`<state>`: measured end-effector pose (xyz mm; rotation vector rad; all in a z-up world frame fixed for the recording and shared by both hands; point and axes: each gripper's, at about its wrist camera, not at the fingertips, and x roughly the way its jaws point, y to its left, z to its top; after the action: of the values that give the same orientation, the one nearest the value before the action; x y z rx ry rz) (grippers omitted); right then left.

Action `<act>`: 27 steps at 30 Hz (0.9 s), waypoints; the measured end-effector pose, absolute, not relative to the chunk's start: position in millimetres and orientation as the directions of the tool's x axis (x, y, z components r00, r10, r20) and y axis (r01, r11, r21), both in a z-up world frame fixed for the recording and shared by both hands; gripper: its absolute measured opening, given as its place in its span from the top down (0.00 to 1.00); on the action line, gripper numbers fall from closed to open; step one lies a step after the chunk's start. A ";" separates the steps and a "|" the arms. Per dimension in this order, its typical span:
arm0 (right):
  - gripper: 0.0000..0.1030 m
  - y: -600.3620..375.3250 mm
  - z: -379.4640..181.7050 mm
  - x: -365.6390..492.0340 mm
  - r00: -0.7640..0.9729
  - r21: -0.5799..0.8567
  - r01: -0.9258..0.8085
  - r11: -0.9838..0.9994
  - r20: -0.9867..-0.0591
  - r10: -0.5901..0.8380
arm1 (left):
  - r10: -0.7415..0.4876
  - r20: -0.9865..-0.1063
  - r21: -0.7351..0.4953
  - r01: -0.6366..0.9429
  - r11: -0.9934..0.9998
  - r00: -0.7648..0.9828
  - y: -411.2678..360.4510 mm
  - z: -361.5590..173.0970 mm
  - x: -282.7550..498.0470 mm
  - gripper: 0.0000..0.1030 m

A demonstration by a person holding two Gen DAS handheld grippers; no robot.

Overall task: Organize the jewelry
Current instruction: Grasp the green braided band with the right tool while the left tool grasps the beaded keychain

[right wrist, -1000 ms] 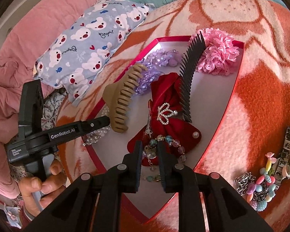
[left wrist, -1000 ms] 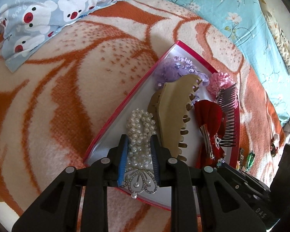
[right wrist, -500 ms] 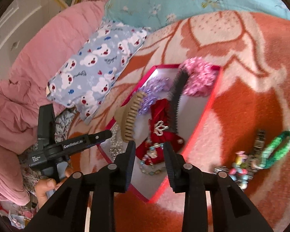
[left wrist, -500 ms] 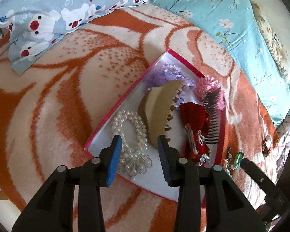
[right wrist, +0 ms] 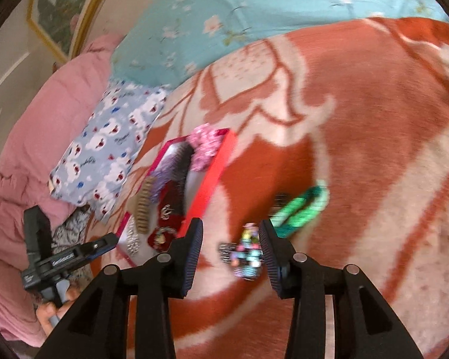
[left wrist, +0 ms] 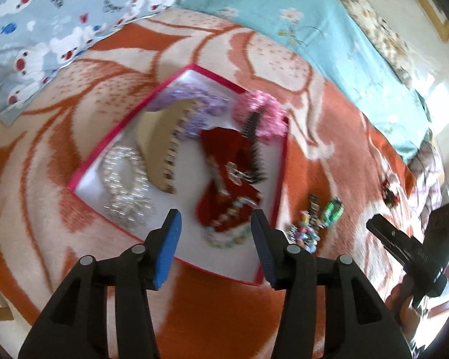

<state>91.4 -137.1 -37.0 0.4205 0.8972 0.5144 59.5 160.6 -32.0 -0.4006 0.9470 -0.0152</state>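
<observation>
A: Step? Fingers?

B: Between picks. Left gripper (left wrist: 215,239) fingers apart, just been opening, nothing between them; hovering over near edge of shallow red-rimmed white tray (left wrist: 89,167) on the bed. Right gripper (right wrist: 230,251) same: spread, just been opening, empty, aimed at loose pile of pastel bead bracelets (right wrist: 245,254) on the orange-and-cream blanket (right wrist: 359,149).

A: Already in tray?

B: White pearl hairpiece (left wrist: 124,179), tan plastic claw clip (left wrist: 158,146), red velvet bow (left wrist: 224,161), farther back pink ruffle comb (left wrist: 262,113).

A: Next?

B: Probably lower right onto beads, close, carry left to tray. Green woven bracelet (right wrist: 299,206) beyond them, then. Frames blurred.
</observation>
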 end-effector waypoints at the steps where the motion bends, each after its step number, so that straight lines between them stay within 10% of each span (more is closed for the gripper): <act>1: 0.60 -140.7 -37.0 90.8 0.522 0.547 -0.237 0.803 -0.625 0.580 | -0.194 -0.787 -0.338 -0.146 0.930 0.586 152.8 -31.2 59.7 0.54; 27: 0.54 -164.5 -75.7 123.6 0.507 0.532 -0.151 0.833 -0.682 0.527 | -0.281 -0.848 -0.269 0.091 0.959 0.450 23.1 -59.2 84.2 0.54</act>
<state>123.6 -164.5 -75.7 0.4374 0.9581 0.4248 84.2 23.1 -59.2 -0.1945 1.0810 -0.2317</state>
